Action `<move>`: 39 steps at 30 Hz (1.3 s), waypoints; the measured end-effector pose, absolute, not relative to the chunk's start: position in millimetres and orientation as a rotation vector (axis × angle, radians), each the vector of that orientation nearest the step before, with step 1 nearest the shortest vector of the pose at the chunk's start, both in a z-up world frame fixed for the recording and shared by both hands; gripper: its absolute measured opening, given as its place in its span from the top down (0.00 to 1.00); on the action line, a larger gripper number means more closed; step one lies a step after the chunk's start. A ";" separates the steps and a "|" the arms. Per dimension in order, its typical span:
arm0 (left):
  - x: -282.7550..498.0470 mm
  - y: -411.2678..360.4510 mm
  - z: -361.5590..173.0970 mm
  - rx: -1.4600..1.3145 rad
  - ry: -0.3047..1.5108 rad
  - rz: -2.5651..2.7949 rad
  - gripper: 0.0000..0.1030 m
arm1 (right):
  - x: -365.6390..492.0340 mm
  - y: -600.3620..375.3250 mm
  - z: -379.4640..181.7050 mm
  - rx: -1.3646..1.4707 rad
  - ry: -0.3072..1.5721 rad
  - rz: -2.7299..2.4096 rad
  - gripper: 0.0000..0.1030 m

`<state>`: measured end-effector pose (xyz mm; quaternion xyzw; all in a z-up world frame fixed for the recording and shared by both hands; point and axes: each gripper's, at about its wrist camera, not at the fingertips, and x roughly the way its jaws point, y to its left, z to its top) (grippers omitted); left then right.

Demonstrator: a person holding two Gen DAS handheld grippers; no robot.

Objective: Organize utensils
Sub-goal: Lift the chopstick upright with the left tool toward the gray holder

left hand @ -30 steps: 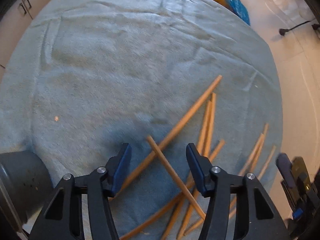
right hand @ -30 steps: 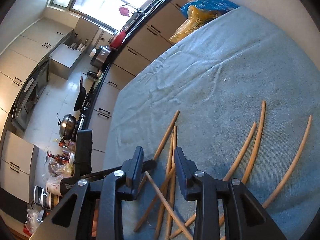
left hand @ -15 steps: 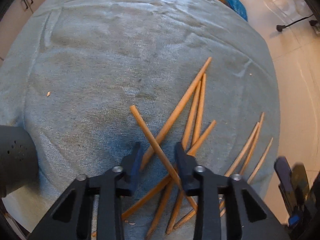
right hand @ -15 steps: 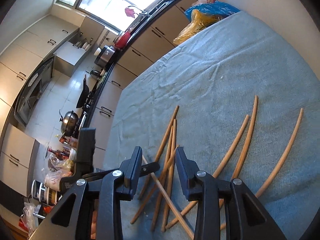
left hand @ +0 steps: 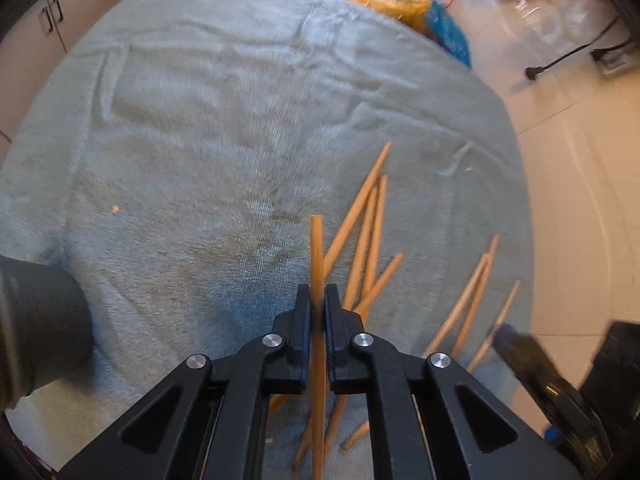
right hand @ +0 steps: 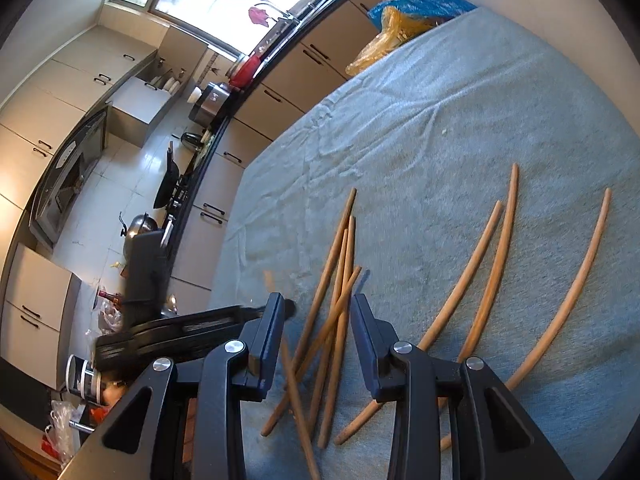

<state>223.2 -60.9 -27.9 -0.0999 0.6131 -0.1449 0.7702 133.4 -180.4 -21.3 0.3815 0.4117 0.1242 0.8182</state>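
Observation:
Several wooden chopsticks [left hand: 362, 236] lie crossed on a blue-grey cloth [left hand: 224, 128]. My left gripper [left hand: 317, 300] is shut on one chopstick [left hand: 317, 256], which points straight ahead between the pads and is lifted a little above the pile. In the right wrist view the same pile of chopsticks [right hand: 336, 280] lies ahead, with three more chopsticks [right hand: 508, 248] spread to the right. My right gripper [right hand: 318, 312] hovers over the pile, open, pads touching nothing. The left gripper's black fingers [right hand: 240, 316] reach in from the left there, and the held chopstick [right hand: 298, 400] slants below them.
A dark cylindrical container [left hand: 36, 320] stands at the left edge of the cloth. Blue and yellow plastic bags [left hand: 416, 12] sit past the far edge. Tiled floor [left hand: 580, 184] and a power cord [left hand: 560, 60] are on the right. Kitchen cabinets [right hand: 256, 116] run along the left.
The left gripper's jaws closed on the topmost chopstick and raised it, swinging it from slanted to straight ahead. The right gripper stayed in place, still open.

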 end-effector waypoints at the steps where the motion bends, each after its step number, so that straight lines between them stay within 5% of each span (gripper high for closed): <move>1: 219.8 -58.7 -23.1 -0.216 1.311 -0.327 0.94 | 135.3 -178.0 -23.3 0.816 0.884 0.265 0.64; 17: 160.7 -16.6 47.0 -0.178 1.033 -0.458 0.94 | 196.6 -126.3 -65.2 0.720 1.102 0.104 0.64; 19: 156.5 -10.8 47.6 -0.179 1.021 -0.470 0.94 | 202.6 -122.4 -69.2 0.695 1.122 0.069 0.67; 22: 151.5 -1.9 49.5 -0.185 1.015 -0.479 0.94 | 208.5 -118.2 -73.8 0.682 1.126 0.038 0.88; 30: 142.7 13.7 54.5 -0.187 0.970 -0.479 0.94 | 195.5 -119.4 -57.7 0.697 1.037 0.048 0.91; 39: 114.9 15.8 81.0 -0.136 0.840 -0.466 0.94 | 126.7 -107.7 32.3 0.518 0.727 0.138 0.93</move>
